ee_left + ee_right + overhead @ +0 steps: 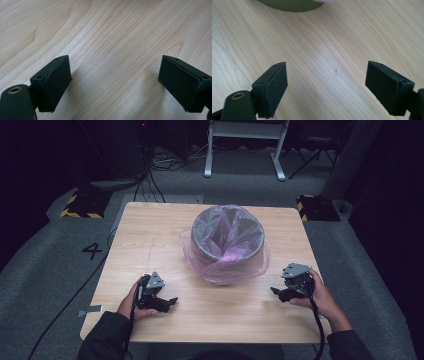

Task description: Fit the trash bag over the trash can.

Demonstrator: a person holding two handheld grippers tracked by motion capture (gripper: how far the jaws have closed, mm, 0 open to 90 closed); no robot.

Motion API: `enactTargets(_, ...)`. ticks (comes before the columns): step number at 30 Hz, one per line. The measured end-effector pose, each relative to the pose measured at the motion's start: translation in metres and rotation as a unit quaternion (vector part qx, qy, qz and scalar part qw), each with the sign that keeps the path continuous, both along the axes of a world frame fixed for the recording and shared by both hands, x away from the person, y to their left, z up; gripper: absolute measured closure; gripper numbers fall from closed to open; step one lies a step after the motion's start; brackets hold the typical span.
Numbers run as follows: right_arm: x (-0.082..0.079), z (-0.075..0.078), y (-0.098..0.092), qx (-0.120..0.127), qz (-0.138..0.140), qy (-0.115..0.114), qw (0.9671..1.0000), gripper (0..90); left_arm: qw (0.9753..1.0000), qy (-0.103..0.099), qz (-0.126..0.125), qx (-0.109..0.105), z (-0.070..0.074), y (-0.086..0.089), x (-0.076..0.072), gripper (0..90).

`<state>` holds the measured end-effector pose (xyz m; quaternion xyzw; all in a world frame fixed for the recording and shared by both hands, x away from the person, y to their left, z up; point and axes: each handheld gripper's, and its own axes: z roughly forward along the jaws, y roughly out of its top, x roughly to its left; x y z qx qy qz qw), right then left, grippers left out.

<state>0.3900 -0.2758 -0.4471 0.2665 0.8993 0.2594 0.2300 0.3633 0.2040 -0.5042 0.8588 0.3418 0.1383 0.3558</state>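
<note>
Your left gripper (113,80) has its jaws wide apart with only bare wood between them, and your right gripper (327,86) is spread the same way. Both sit low over the pale wooden worktop (150,245). Between them, farther back, stands a round grey bin (227,240) lined with a translucent pink plastic bag (227,267); nothing else is visible inside it.

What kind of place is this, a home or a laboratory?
Probably a lab or recording studio: a lone wooden table on grey carpet, a floor number "4", hazard-striped blocks, loose cables.
</note>
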Motion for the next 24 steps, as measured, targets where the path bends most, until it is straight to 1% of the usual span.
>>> enactTargets(4, -0.002, -0.005, -0.007, 0.002, -0.003, 0.003, 1.0000, 18.2, 1.0000, 0.001, 0.001, -0.002, 0.000, 0.000, 0.000, 11.0)
enactTargets(11, -0.006, -0.016, -0.019, 0.016, -0.015, 0.009, 0.9997, 18.2, 1.0000, 0.001, 0.001, -0.002, 0.000, 0.000, 0.000, 11.0)
enactTargets(16, -0.010, -0.023, -0.027, 0.037, -0.025, 0.015, 0.9989, 18.2, 1.0000, 0.001, 0.001, -0.002, 0.000, 0.000, 0.000, 11.0)
enactTargets(24, -0.017, -0.031, -0.037, 0.055, -0.036, 0.011, 0.9978, 18.2, 1.0000, 0.001, 0.001, -0.001, 0.000, 0.000, 0.000, 11.0)
